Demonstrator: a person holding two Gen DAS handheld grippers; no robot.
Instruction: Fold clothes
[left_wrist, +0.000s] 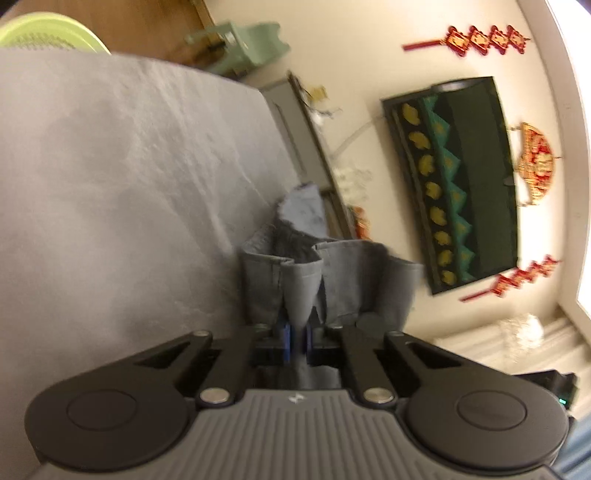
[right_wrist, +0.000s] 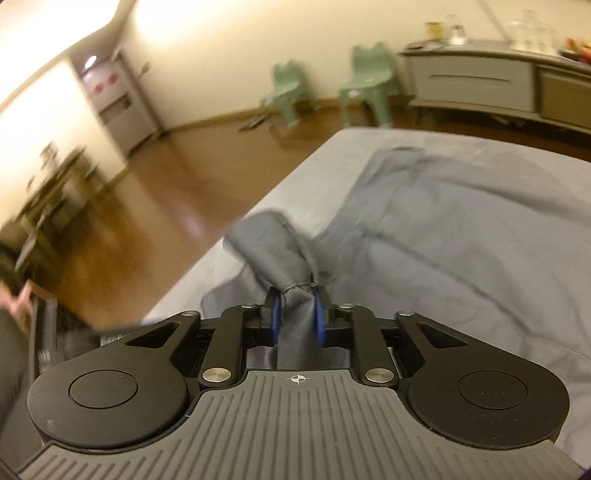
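Note:
A grey-blue garment (right_wrist: 443, 221) lies spread on the grey-covered surface (right_wrist: 332, 155), its near edge bunched up. My right gripper (right_wrist: 296, 314) is shut on that twisted bunch, with cloth filling the gap between the blue pads (right_wrist: 273, 317). In the left wrist view, another hemmed edge of the garment (left_wrist: 343, 280) stands up in folds at the edge of the grey surface (left_wrist: 110, 166). My left gripper (left_wrist: 297, 330) is shut on a narrow fold of it, the pads nearly touching. Part of the cloth is hidden behind both grippers' bodies.
A green basket (left_wrist: 48, 33) sits past the far side of the surface. Two green chairs (right_wrist: 369, 88) and a grey sideboard (right_wrist: 480, 85) stand by the wall across the wooden floor (right_wrist: 166, 184). A person's hand (right_wrist: 11, 299) shows at the left edge.

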